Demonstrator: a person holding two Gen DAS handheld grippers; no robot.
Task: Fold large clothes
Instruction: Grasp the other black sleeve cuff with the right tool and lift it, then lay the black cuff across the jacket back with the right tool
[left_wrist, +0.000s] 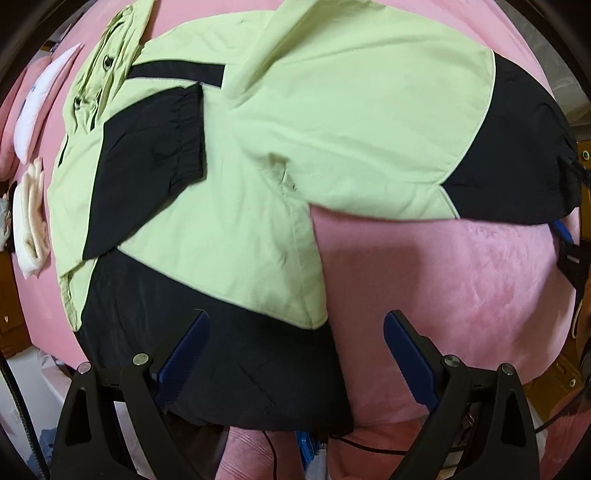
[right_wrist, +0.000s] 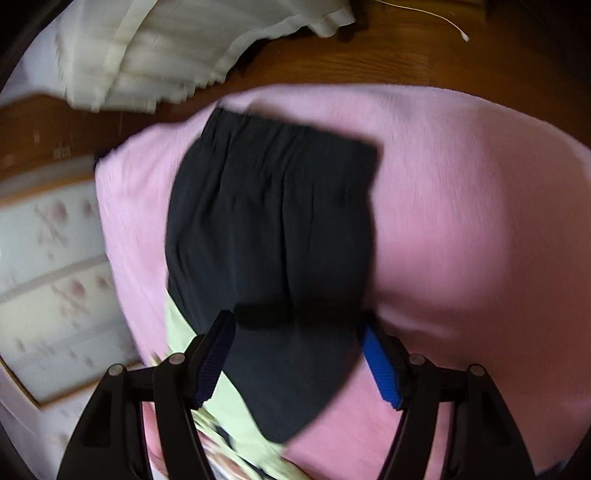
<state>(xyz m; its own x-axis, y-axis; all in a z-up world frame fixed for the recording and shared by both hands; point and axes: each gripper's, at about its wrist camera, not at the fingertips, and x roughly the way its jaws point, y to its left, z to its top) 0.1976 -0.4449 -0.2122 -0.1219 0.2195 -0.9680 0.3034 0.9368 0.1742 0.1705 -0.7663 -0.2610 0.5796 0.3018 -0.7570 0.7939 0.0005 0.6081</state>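
Observation:
A large light-green and black jacket (left_wrist: 295, 110) lies spread on a pink blanket (left_wrist: 443, 277), one sleeve folded across its body. My left gripper (left_wrist: 295, 325) is open, its blue-padded fingers (left_wrist: 184, 354) hovering over the jacket's black hem near the front edge. In the right wrist view, the jacket's black sleeve end (right_wrist: 273, 221) lies on the pink blanket (right_wrist: 461, 203). My right gripper (right_wrist: 299, 328) is open, its fingers on either side of the black sleeve, with green fabric (right_wrist: 229, 417) below. The right gripper also shows at the far right of the left wrist view (left_wrist: 569, 247).
A folded cream garment (left_wrist: 33, 218) and a white pillow (left_wrist: 40, 103) lie at the bed's left. In the right wrist view, a pale folded cloth (right_wrist: 177, 48) rests on a brown wooden surface (right_wrist: 369, 55), and a patterned white panel (right_wrist: 55, 277) is to the left.

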